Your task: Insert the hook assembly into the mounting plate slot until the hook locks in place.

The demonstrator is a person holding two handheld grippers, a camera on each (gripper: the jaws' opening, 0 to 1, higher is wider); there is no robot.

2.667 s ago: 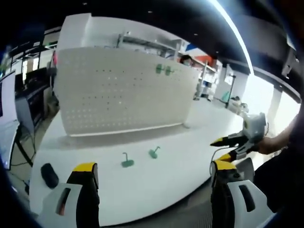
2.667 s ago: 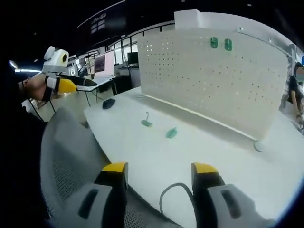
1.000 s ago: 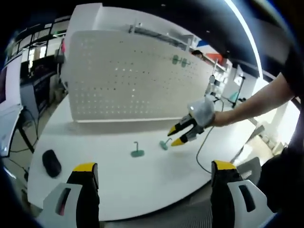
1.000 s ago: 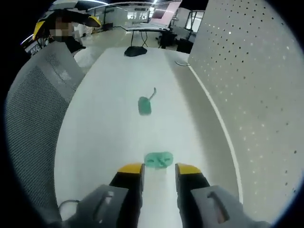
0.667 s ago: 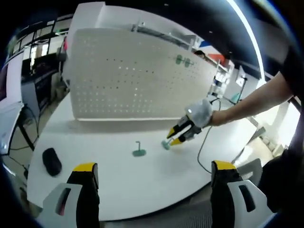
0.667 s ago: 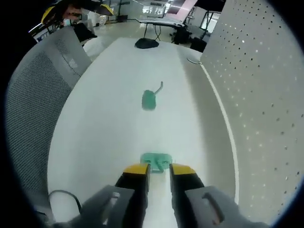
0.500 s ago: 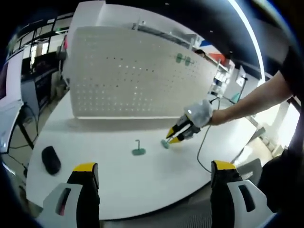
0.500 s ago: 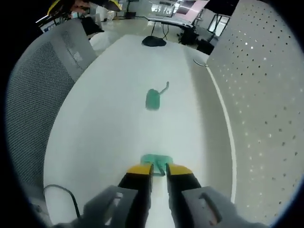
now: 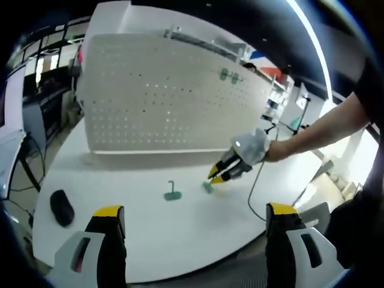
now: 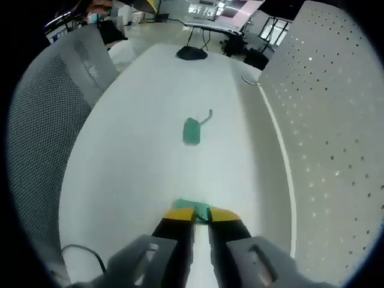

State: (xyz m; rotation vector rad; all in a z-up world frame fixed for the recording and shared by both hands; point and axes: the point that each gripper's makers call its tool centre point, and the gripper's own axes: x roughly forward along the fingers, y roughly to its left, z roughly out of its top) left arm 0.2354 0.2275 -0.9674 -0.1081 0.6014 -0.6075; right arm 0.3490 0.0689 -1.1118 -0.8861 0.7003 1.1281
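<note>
A small green mounting plate [image 10: 191, 207] lies low over the white table [image 10: 144, 156], and my right gripper [image 10: 201, 214] is shut on its near edge. From the left gripper view, that right gripper [image 9: 218, 176] comes in from the right in a person's hand, with the green plate [image 9: 207, 187] at its tips. The green hook assembly [image 10: 193, 130], a base with a thin wire hook, rests on the table beyond it, also seen as the hook assembly [image 9: 172, 193] left of the plate. My left gripper [image 9: 195, 210] hangs wide open at the near table edge, holding nothing.
A white pegboard [image 9: 162, 102] stands at the back of the table, with two green pieces [image 9: 231, 75] mounted near its top right; the pegboard [image 10: 324, 120] is close on my right gripper's right side. A black mouse [image 9: 61, 207] lies left. A mesh chair [image 10: 42, 120] borders the table.
My right gripper reached the table, dropped onto the green plate and its jaws drew together onto it. The left gripper stayed open and nearly still.
</note>
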